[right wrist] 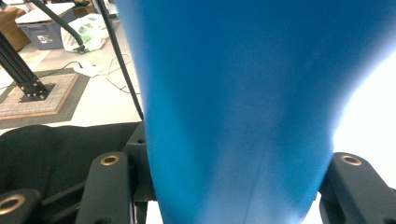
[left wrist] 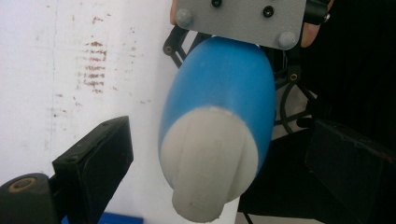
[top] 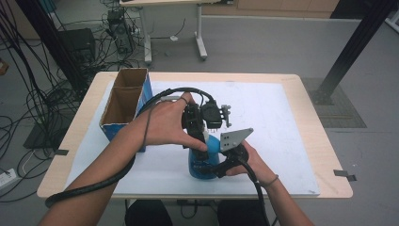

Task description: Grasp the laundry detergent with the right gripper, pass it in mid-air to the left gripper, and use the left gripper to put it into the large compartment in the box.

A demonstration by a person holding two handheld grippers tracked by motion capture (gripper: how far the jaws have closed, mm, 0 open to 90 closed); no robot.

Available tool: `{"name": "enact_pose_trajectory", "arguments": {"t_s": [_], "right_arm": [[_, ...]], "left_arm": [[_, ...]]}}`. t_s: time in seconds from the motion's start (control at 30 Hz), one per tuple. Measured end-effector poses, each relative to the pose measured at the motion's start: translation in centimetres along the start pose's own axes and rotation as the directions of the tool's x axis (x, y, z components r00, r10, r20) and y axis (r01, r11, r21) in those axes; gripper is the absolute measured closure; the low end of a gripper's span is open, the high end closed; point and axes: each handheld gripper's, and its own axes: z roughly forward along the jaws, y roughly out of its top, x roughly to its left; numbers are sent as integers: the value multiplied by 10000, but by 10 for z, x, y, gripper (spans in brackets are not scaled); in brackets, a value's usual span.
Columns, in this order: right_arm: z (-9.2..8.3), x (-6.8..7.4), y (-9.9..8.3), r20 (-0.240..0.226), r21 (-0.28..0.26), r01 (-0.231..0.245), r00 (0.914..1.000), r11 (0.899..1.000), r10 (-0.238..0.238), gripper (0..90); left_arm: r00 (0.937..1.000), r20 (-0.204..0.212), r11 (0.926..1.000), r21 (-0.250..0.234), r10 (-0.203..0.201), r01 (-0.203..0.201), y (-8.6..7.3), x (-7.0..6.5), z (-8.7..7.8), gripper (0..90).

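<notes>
A blue bottle [top: 201, 162] with a white cap [left wrist: 210, 163] stands upright near the front middle of the white mat. My right gripper [top: 220, 165] comes in from the right and is shut on the bottle's blue body [right wrist: 233, 102], one jaw on each side. From above, my left gripper [top: 200, 137] points down over the bottle's top. Its jaws stand open on either side of the cap [left wrist: 217, 158], with a gap on both sides. The right gripper's grey plate [left wrist: 240, 21] shows beyond the bottle.
An open cardboard box [top: 124, 101] with blue sides stands at the table's left. The white mat [top: 282, 122] covers most of the wooden table [top: 324, 141]. Cables trail from both grippers, and desks, a black frame post and more cables are on the floor beyond.
</notes>
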Motion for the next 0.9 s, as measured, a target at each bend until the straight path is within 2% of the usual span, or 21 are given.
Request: {"name": "enact_pose_trajectory", "arguments": {"t_s": [0.9], "right_arm": [[-1,-1,2,-99,8,112,9999,9999,-112,421]], "left_arm": [[9999,-89,9999,-4,110,-110,1,-4,-3,78]]}}
